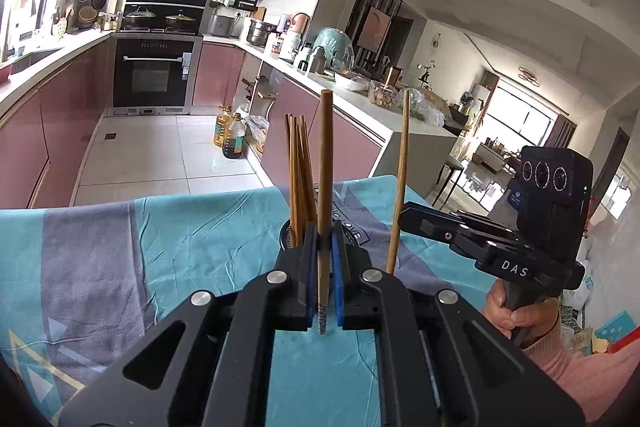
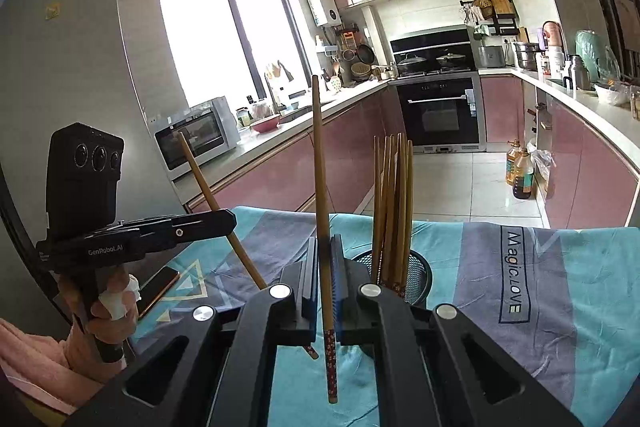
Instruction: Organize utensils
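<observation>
In the left wrist view my left gripper [image 1: 324, 231] is shut on a brown chopstick [image 1: 325, 155] that stands upright between its blue pads. Just behind it a black mesh holder [image 1: 285, 235] carries several chopsticks [image 1: 298, 167]. To the right, my right gripper [image 1: 405, 215] is shut on a second chopstick [image 1: 402, 167], held nearly upright above the cloth. The right wrist view shows the right gripper [image 2: 325, 243] clamped on its chopstick [image 2: 320, 167], patterned end down, with the mesh holder [image 2: 422, 273] close on its right. The left gripper [image 2: 229, 221] holds its chopstick [image 2: 200, 171] tilted.
A teal and grey cloth [image 2: 560, 287] covers the table. A phone [image 2: 158, 287] lies on it near the person's left hand [image 2: 112, 311]. Beyond the table's far edge are a tiled floor, oil bottles [image 2: 522, 175] and pink kitchen cabinets [image 1: 60, 131].
</observation>
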